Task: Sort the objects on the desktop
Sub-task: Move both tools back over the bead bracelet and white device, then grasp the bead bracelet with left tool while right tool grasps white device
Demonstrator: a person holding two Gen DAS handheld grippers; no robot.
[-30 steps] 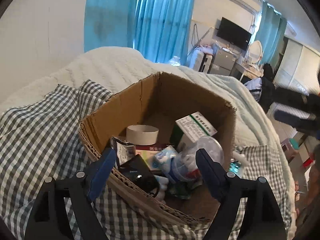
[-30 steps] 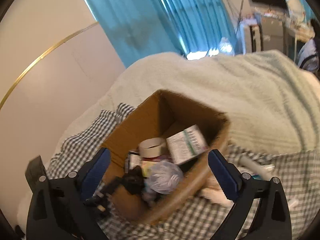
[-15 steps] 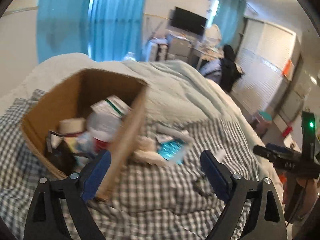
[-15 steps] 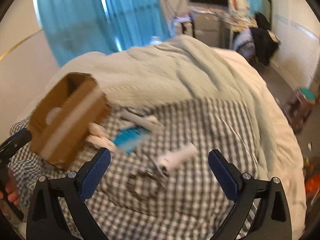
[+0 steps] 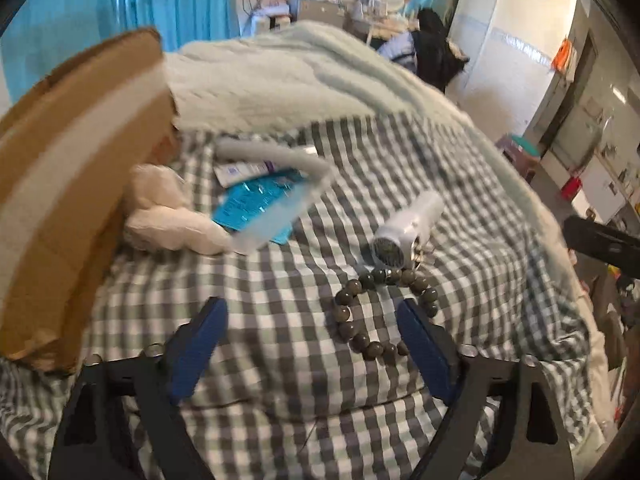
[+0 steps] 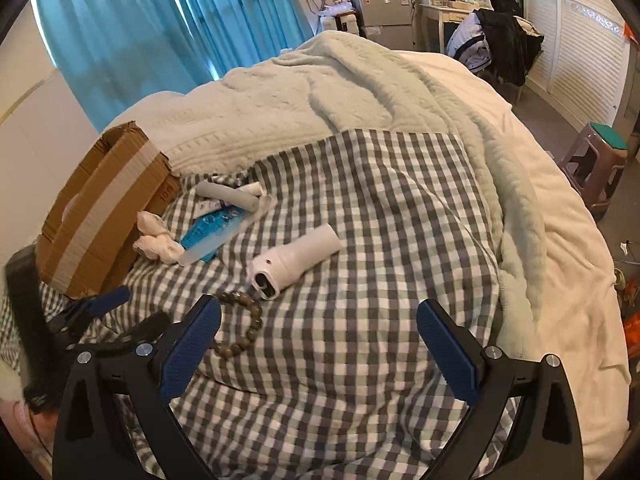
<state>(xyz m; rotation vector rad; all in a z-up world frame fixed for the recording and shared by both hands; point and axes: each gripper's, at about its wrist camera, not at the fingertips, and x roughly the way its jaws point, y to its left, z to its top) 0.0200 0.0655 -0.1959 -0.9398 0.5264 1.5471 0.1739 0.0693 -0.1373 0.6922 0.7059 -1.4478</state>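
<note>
A cardboard box [image 5: 60,184] stands at the left on a checked cloth [image 5: 280,320]; it also shows in the right wrist view [image 6: 96,216]. Beside it lie a white crumpled cloth [image 5: 168,216], a blue packet [image 5: 256,200], a grey tube [image 5: 272,156], a white cylindrical device [image 5: 408,228] and a dark bead bracelet [image 5: 384,308]. My left gripper [image 5: 312,344] is open and empty, just short of the bracelet. My right gripper [image 6: 320,344] is open and empty over the cloth; the device [image 6: 296,260] and bracelet [image 6: 244,324] lie ahead to its left.
A pale green blanket [image 6: 340,92] covers the bed behind the cloth. A stool [image 6: 596,160] stands on the floor at the right. Blue curtains [image 6: 160,28] hang at the back. The left gripper's fingers [image 6: 100,304] show at the left edge of the right wrist view.
Both grippers have swung right, away from over the box, to face the loose objects on the checked cloth. Both stay open and empty.
</note>
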